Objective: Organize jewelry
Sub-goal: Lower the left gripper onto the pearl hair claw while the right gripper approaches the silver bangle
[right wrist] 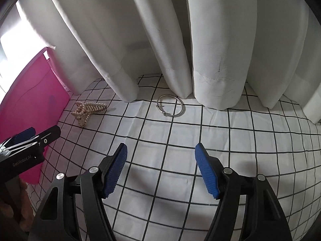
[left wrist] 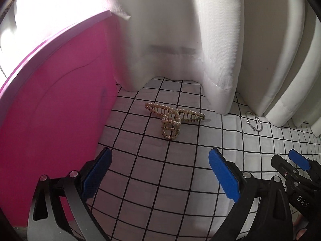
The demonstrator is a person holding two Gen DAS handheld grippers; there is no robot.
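A gold pearl hair claw (left wrist: 174, 120) lies on the white grid cloth (left wrist: 160, 170), straight ahead of my left gripper (left wrist: 159, 156), which is open and empty. The claw also shows in the right wrist view (right wrist: 89, 111) at the left. A silver bangle (right wrist: 170, 105) lies near the curtain hem, ahead of my right gripper (right wrist: 161, 150), which is open and empty. The bangle shows small in the left wrist view (left wrist: 254, 123). A pink box (left wrist: 50, 110) stands at the left, close to my left gripper.
White curtain folds (right wrist: 180, 40) hang along the back and rest on the cloth. The pink box (right wrist: 30, 100) bounds the left side. My right gripper shows at the right edge of the left wrist view (left wrist: 297, 160).
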